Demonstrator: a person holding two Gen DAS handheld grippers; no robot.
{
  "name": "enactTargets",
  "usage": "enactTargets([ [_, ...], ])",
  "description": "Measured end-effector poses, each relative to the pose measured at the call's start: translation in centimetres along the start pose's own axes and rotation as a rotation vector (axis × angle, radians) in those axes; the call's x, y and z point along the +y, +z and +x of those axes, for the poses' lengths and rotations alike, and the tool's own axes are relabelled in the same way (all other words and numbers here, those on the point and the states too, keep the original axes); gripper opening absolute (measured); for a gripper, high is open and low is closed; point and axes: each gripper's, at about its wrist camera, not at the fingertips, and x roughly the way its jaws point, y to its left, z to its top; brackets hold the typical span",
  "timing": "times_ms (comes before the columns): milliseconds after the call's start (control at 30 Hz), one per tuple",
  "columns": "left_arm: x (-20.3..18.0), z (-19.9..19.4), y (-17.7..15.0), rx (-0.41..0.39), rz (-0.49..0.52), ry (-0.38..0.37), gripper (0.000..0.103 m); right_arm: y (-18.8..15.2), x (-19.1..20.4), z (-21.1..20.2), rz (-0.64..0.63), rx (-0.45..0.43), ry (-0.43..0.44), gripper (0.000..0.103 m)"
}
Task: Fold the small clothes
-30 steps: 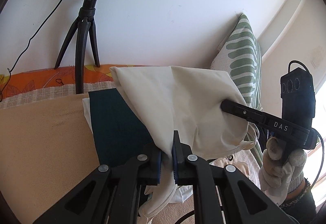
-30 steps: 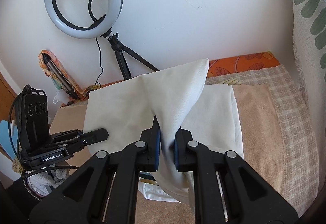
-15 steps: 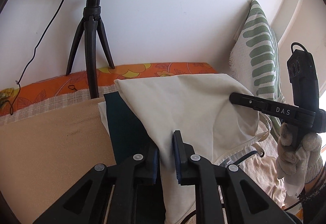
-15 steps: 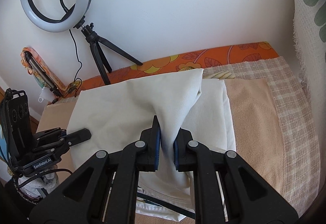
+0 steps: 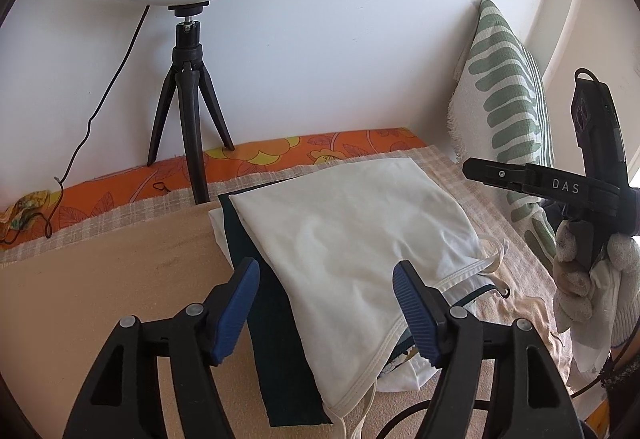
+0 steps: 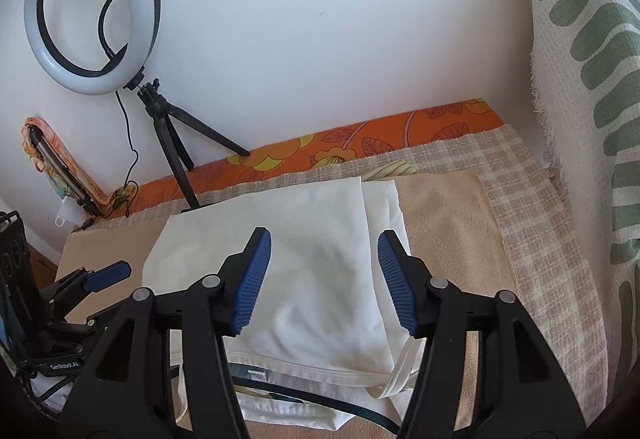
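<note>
I let go: left gripper (image 5: 326,305) and right gripper (image 6: 324,281) fingers opening, nothing pinched. Soft cream cloth top (image 5: 352,239) now lies folded on dark green cloth (image 5: 276,339). Fold done.

Beige-blanketed bed (image 5: 100,279), folded white garment (image 5: 360,231) atop dark cloth (image 5: 276,339), tripod (image 5: 188,111) behind.

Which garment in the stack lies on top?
The cream garment lies on top; the dark green one shows only as a strip beneath its left edge.
</note>
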Motion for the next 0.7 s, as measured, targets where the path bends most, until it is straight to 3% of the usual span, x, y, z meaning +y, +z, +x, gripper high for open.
enactTargets([
  [500, -3.2, -7.3, -1.7, -0.074, 0.065, -0.010, 0.079, -1.5, 2.8, -7.0, -0.002, -0.072, -0.015, 0.060],
  [700, -4.3, -11.4, -2.9, -0.123, 0.090, -0.018, 0.086, -3.4, 5.0, -10.7, -0.021, -0.104, -0.035, 0.060],
])
